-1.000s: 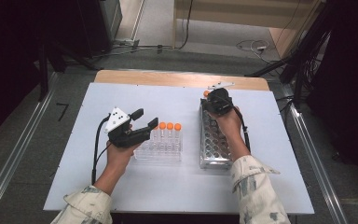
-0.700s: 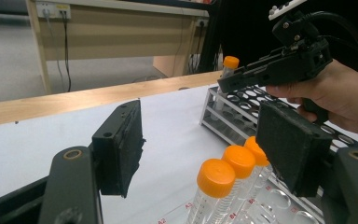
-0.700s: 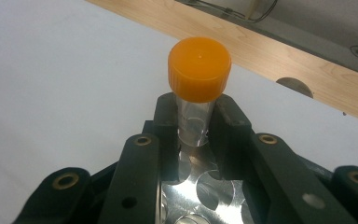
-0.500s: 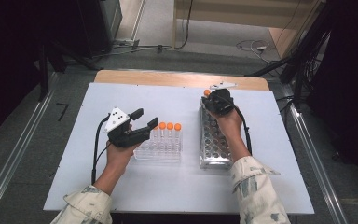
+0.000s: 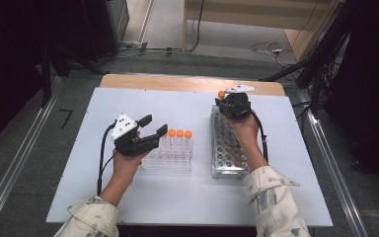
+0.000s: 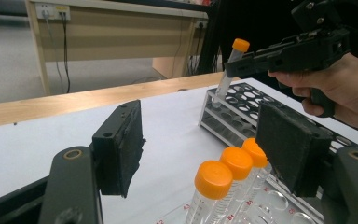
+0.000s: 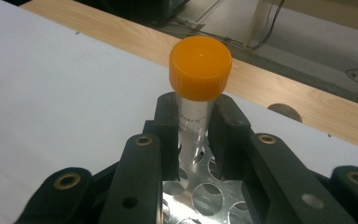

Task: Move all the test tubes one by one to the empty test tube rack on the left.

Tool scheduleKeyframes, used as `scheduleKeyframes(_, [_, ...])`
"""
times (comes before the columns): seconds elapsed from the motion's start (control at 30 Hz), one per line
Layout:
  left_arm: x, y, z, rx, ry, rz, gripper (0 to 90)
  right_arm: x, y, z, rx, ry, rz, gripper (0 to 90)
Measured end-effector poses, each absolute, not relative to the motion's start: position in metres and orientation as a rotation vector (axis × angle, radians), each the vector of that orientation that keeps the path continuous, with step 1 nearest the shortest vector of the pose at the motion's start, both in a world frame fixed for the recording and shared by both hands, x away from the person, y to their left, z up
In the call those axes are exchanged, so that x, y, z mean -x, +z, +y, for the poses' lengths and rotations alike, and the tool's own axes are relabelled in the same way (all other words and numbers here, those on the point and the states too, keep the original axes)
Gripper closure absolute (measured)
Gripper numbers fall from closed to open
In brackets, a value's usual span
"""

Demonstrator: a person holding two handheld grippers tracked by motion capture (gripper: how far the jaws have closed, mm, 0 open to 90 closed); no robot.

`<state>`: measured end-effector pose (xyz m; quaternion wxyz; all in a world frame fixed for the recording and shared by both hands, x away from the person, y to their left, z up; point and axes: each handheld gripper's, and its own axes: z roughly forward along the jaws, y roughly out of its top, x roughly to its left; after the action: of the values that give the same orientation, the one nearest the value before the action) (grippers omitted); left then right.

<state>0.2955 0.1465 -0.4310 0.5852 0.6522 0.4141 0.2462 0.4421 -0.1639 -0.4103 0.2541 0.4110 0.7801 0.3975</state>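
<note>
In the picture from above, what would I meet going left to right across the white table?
Left gripper → clear plastic rack with three orange-capped tubes → metal rack, where the right gripper at its far end holds one more orange-capped tube.

The desk (image 5: 187,202) has a matt white top with a bare wood strip along its far edge. The tube rack (image 5: 227,153) is shiny perforated metal. The tube (image 7: 193,112) is clear plastic with a smooth orange cap. The claw pads (image 6: 289,144) look rough, matt black.
</note>
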Motion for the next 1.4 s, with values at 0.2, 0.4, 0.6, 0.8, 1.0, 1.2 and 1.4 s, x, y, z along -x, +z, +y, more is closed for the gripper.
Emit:
scheduleKeyframes(0.2, [-0.295,-0.431,0.147,-1.522,0.575,0.966,32.0,-0.439,-0.402,-0.166,-1.106,1.100,2.108,71.9])
scheduleKeyframes(0.4, [-0.295,-0.431,0.147,-1.520,0.574,0.965,32.1,-0.436,-0.395,-0.168,-1.096,1.118,2.096,71.9])
scheduleKeyframes(0.6, [-0.295,-0.430,0.147,-1.515,0.573,0.965,32.1,-0.431,-0.388,-0.170,-1.080,1.128,2.090,71.9])
scheduleKeyframes(0.8, [-0.294,-0.429,0.146,-1.511,0.573,0.959,32.6,-0.424,-0.379,-0.175,-1.067,1.163,2.081,71.9])
scheduleKeyframes(1.0, [-0.292,-0.426,0.145,-1.508,0.573,0.943,32.4,-0.408,-0.367,-0.175,-1.011,1.217,2.104,71.9])
scheduleKeyframes(1.2, [-0.289,-0.421,0.141,-1.500,0.567,0.914,31.0,-0.385,-0.362,-0.173,-0.942,1.272,2.141,71.8])
scheduleKeyframes(1.4, [-0.286,-0.418,0.136,-1.516,0.563,0.904,25.3,-0.360,-0.369,-0.168,-0.859,1.294,2.216,71.8])
